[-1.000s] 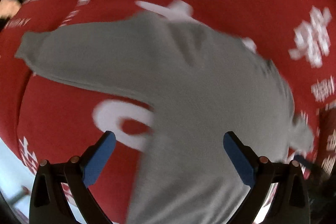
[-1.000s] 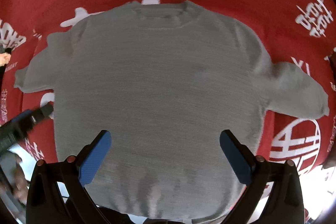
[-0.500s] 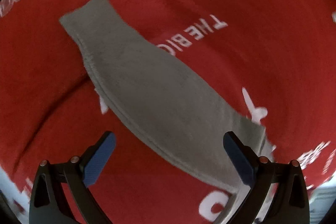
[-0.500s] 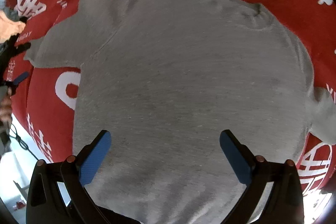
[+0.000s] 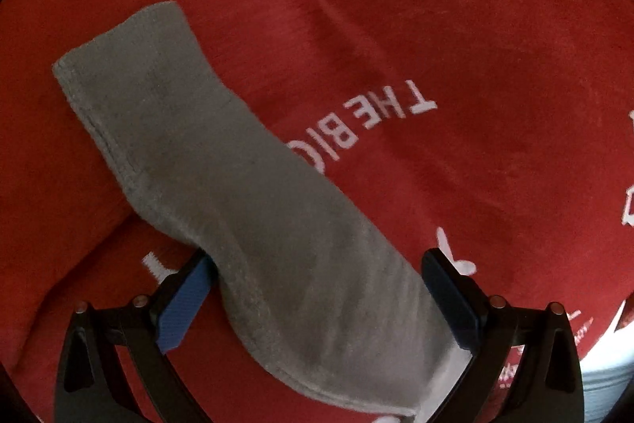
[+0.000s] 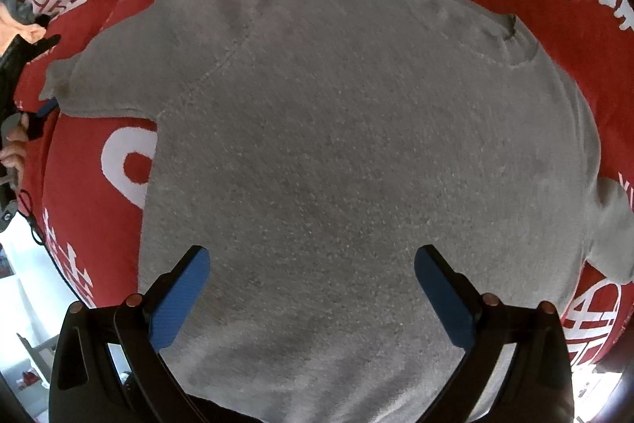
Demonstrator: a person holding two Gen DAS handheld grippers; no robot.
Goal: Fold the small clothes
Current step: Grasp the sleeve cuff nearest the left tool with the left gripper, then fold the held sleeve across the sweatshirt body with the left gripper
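Between the spread fingers of the left gripper (image 5: 317,298) lies one sleeve of the small grey knitted sweater (image 5: 222,185), ungripped. Beyond its cuff stretches the red cloth with white lettering (image 5: 455,66). Under the open right gripper (image 6: 313,298), the sweater's body lies flat, both sleeves out: folding seems barely begun.

Even, soft indoor light; sharp centres, strong fisheye bending, dark vignetted corners.

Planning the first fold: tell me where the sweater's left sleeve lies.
In the left wrist view, the grey sleeve lies flat on the red cloth, running diagonally from upper left down between the left gripper's open jaws.
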